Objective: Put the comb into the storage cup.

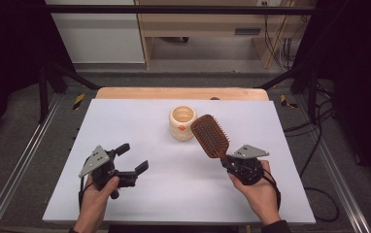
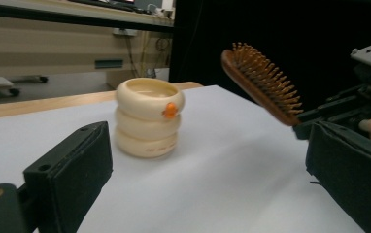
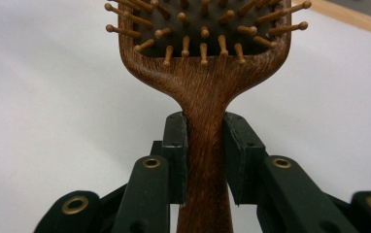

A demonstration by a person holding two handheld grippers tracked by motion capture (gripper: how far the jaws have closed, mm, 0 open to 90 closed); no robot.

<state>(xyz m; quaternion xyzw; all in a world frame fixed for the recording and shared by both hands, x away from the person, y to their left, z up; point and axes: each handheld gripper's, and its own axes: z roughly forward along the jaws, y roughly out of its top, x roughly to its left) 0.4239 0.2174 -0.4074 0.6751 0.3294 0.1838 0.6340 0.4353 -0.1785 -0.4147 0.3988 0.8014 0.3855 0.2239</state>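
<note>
One brown wooden paddle hairbrush (image 1: 210, 135), one cream ribbed ceramic cup (image 1: 182, 123). Right hand-held gripper (image 1: 228, 160) clamps the handle; brush points away along the jaws, bristles up. Left hand-held gripper (image 1: 134, 158) wide, empty.

In the right gripper view the brush (image 3: 205, 73) head runs off the top edge and its handle end off the bottom; the pads' contact seems partly shadowed.

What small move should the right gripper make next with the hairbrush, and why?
Probably carry the hairbrush over the cream cup and lower it handle-first: the right gripper clamps the handle, the cup stands open just beside it, and the left gripper is open.
</note>
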